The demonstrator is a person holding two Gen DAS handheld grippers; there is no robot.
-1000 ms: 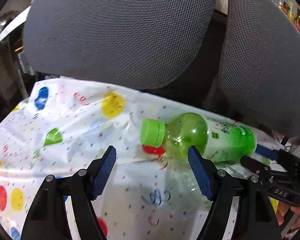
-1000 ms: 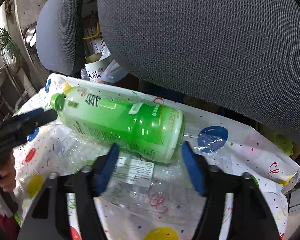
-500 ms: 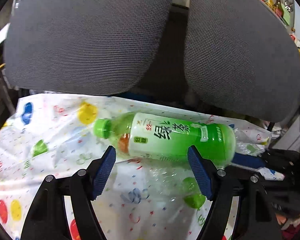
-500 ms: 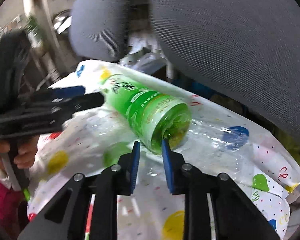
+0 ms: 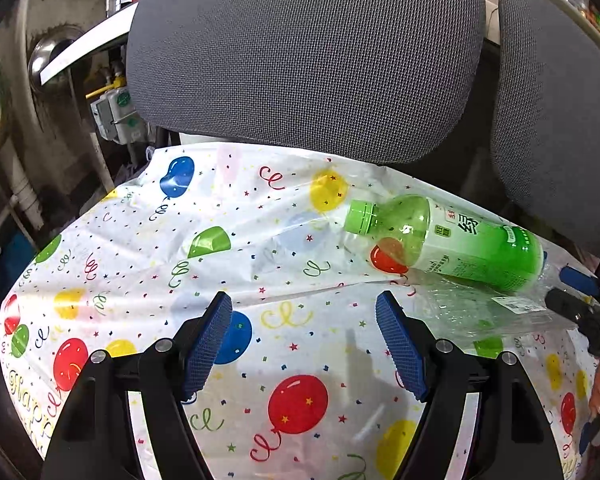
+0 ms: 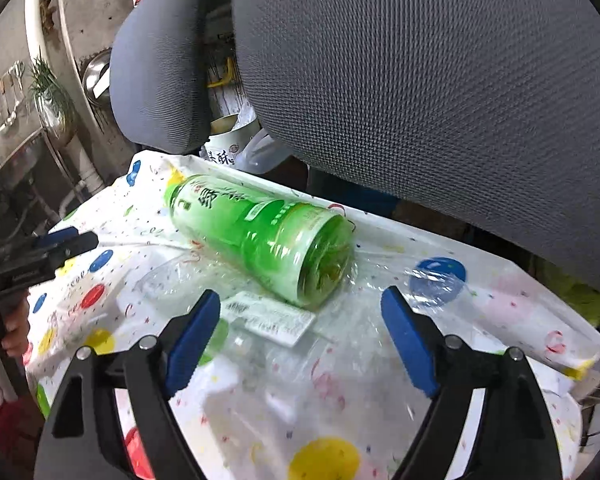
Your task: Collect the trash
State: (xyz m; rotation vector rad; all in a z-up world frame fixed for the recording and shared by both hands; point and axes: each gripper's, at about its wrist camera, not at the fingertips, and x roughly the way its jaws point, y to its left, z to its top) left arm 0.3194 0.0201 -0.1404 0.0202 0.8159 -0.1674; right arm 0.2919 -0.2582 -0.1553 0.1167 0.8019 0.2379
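A green plastic bottle (image 5: 456, 240) with a green cap lies on its side on a balloon-print cloth (image 5: 260, 280). In the right wrist view the green bottle (image 6: 268, 236) points its base at me. A crushed clear bottle (image 6: 260, 320) with a white label lies just in front of it, also seen in the left wrist view (image 5: 480, 312). My left gripper (image 5: 304, 340) is open and empty, left of the bottles. My right gripper (image 6: 300, 336) is open over the clear bottle, just short of the green one's base.
Two grey mesh chair backs (image 5: 300, 48) (image 5: 556, 112) rise close behind the cloth. A paper cup (image 6: 228, 140) and clutter sit behind, between the chairs. Pipes and a metal bowl (image 5: 48, 56) are at the far left.
My right gripper, nearly shut half a second ago, has opened wide. The left gripper has swung left, so the green bottle now lies to its right.
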